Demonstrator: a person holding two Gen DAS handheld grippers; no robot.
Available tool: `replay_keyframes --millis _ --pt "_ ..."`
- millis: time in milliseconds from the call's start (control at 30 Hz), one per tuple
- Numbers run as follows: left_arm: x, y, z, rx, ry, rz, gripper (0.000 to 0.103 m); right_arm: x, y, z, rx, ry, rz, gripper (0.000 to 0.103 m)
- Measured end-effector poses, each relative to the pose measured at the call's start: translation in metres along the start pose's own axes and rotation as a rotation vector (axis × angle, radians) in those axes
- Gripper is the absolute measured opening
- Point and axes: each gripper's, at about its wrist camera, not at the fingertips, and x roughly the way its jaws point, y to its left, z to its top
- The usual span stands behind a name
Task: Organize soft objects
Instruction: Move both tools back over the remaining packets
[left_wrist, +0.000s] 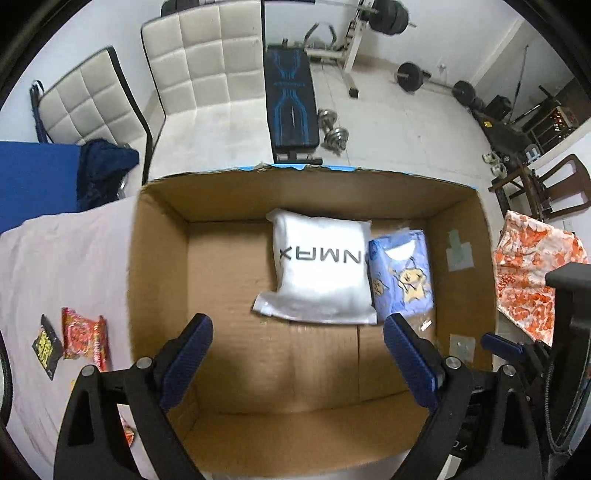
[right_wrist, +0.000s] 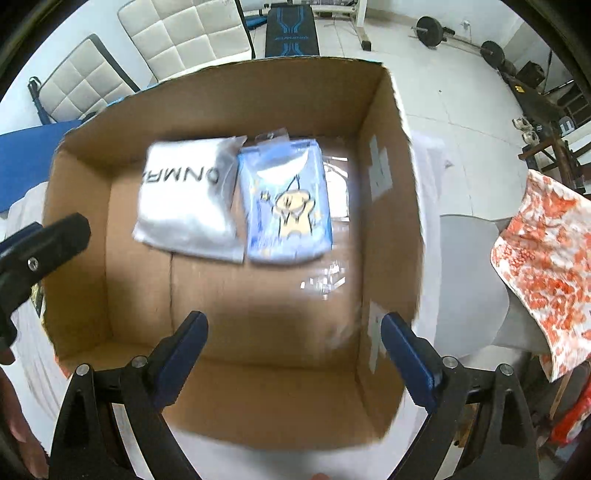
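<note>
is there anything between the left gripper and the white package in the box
Nothing visible. The left gripper hangs open over the cardboard box, and only bare box floor lies between its fingertips and the white package. The blue package sits beside it, off that path.

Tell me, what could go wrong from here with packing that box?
Both the left gripper and the right gripper are open and empty above the cardboard box.

1. The white packet and the blue packet are in slippery plastic wrap, so a pinch may slide off.
2. The red snack packets lie outside the box, close to its wall, so a reach for them might nudge the box.
3. The grippers hang close together and might collide.
</note>
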Motion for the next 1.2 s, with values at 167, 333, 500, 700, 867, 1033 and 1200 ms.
replay_keyframes --millis 167,333,500,700,867,1033,1200 --pt "-0.034 0.000 -0.030 0.014 -0.051 0.013 0.095 -0.031 0.007 -0.040 0.002 -0.057 -0.003 0.096" --pt "-0.066 0.003 -0.058 0.027 -0.097 0.023 0.095 -0.067 0.012 -0.077 0.009 -0.126 -0.006 0.096" --pt "-0.102 0.005 -0.082 0.053 -0.147 0.013 0.095 -0.109 0.020 -0.109 0.026 -0.186 0.002 0.096" --pt "-0.139 0.013 -0.105 0.068 -0.175 -0.017 0.095 -0.153 0.032 -0.145 0.048 -0.244 0.001 0.096" --pt "-0.161 0.026 -0.122 0.080 -0.201 -0.043 0.095 -0.177 0.048 -0.170 0.060 -0.272 -0.001 0.096" --pt "-0.176 0.051 -0.132 0.058 -0.220 -0.052 0.095 -0.190 0.065 -0.184 0.075 -0.282 0.011 0.096" --pt "-0.189 0.108 -0.147 -0.010 -0.235 0.006 0.095 -0.194 0.102 -0.193 0.060 -0.280 0.069 0.096"
